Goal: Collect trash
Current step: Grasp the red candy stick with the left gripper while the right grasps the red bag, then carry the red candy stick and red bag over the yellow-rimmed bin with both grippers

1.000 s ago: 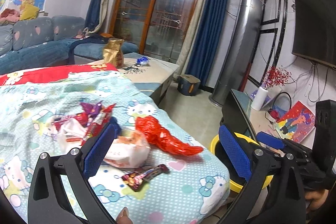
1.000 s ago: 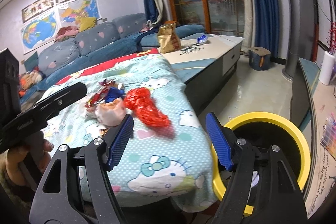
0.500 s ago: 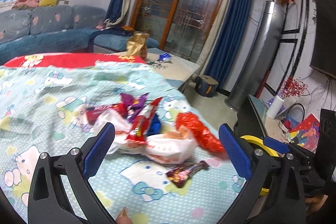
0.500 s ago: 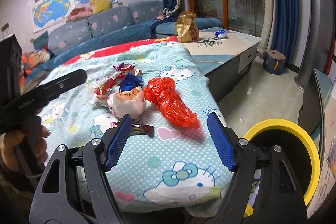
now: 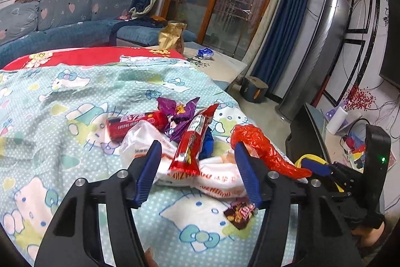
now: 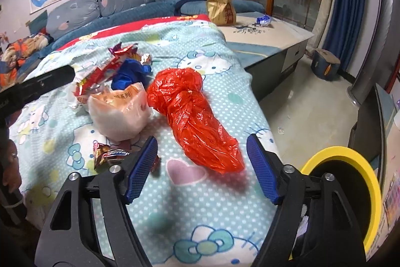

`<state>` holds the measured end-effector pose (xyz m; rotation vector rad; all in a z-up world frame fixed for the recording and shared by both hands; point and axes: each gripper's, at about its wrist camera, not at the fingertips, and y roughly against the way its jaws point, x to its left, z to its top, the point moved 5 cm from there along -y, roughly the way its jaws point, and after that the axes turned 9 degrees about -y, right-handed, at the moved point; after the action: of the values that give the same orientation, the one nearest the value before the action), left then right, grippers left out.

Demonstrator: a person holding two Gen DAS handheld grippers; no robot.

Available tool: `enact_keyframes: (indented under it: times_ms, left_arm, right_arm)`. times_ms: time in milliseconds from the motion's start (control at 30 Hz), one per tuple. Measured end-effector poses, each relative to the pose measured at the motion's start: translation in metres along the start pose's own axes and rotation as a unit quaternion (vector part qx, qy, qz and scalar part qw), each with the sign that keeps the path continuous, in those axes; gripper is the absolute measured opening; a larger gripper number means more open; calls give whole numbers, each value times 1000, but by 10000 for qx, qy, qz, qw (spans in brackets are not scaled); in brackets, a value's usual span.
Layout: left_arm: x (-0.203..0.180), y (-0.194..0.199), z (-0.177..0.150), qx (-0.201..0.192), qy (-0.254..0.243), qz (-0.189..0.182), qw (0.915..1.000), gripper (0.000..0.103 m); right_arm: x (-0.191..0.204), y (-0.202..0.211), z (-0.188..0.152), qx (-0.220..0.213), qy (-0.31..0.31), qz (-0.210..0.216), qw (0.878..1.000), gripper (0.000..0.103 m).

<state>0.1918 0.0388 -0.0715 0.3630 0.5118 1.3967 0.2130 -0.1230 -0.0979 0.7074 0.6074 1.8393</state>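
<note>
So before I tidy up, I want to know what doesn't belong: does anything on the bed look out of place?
Yes. A heap of litter lies on the bedspread near its edge: a crumpled red plastic bag, a white bag, a long red wrapper and a small dark wrapper. The yellow-rimmed bin stands just past the edge.

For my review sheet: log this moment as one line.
left gripper: closing, over white bag | right gripper: closing, over red bag | nothing held
</note>
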Motion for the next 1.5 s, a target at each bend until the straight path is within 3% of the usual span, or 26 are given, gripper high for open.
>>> enact_keyframes:
  times_ms: [133,333,433,533,967,1500]
  left_arm:
    - [-1,-16,4,199,-73,108,9997,50]
    - [-2,-31,-5,462,-97,164,9987,34]
    - [-4,-30,-8,476,-117,153,9987,19]
    - [-5,-29,-10,488,-143,139,9986,13]
    - [-6,14,-3,-2,51,-6,10000,10]
    - [-28,48,11,-323,-103,-237,9991,10]
  right_arm:
    - [6,-7,-6,173,-28,226,9996,27]
    - [8,3,-12,85,-47,366,9993,11]
    - [7,11,-12,-1,-73,430,9990,10]
    - [8,19,-12,-68,-105,484,9987,9]
    - [8,55,-9,-362,-166,691,9968,8]
    - [12,87,-3,-649,-143,812,9945,8]
